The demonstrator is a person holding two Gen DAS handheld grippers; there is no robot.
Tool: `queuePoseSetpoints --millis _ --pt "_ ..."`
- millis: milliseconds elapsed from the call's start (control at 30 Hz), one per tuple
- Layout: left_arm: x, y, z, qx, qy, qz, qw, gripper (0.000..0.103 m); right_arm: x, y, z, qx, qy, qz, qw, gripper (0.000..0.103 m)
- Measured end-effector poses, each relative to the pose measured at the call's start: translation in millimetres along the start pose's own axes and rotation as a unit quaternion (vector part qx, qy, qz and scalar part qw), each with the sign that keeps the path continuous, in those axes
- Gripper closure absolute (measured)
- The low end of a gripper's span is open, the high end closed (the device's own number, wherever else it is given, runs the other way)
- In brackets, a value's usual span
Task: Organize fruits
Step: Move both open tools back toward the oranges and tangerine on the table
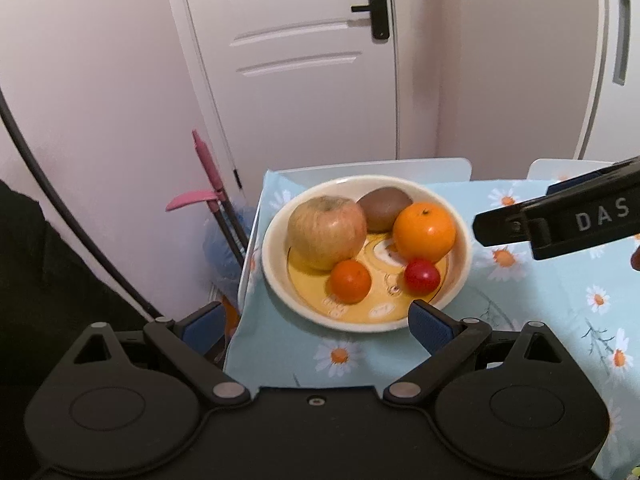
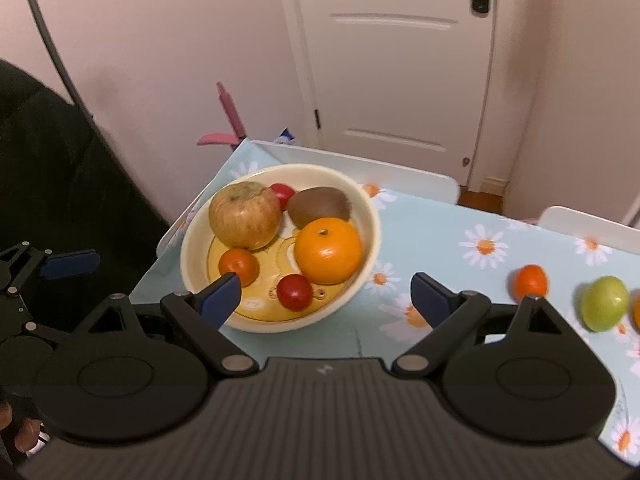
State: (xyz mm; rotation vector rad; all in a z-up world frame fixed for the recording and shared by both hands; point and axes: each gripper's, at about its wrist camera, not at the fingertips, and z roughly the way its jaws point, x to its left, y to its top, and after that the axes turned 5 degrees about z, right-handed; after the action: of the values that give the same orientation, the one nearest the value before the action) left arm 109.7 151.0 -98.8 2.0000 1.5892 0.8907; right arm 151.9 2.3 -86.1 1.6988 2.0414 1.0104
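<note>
A cream bowl (image 1: 276,264) (image 2: 372,216) stands near the far left corner of the daisy tablecloth. It holds an apple (image 1: 326,232) (image 2: 244,216), a kiwi (image 1: 384,208) (image 2: 318,206), a big orange (image 1: 424,232) (image 2: 329,250), a small tangerine (image 1: 351,281) (image 2: 239,266) and a red fruit (image 1: 422,276) (image 2: 294,292). Another red fruit (image 2: 283,193) peeks out behind the apple. My left gripper (image 1: 316,326) hovers open and empty at the bowl's near rim. My right gripper (image 2: 326,298) is wide open and empty above the bowl's near side. A tangerine (image 2: 530,282) and a green fruit (image 2: 604,308) lie on the cloth to the right.
The table's left edge (image 1: 244,280) runs close to the bowl. White chair backs (image 2: 360,172) (image 2: 592,224) stand behind the table. A pink broom and dustpan (image 1: 208,184) lean on the wall beside a white door (image 2: 400,60). A black cable (image 1: 60,200) hangs at left.
</note>
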Motion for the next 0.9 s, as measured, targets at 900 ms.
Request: queuePoseSetpoints --millis 900 --pt "-141.8 76.5 -18.3 -0.041 -0.013 0.024 0.9988 0.004 -204.1 -16.2 -86.5 -0.035 -0.043 0.021 0.998 0.0"
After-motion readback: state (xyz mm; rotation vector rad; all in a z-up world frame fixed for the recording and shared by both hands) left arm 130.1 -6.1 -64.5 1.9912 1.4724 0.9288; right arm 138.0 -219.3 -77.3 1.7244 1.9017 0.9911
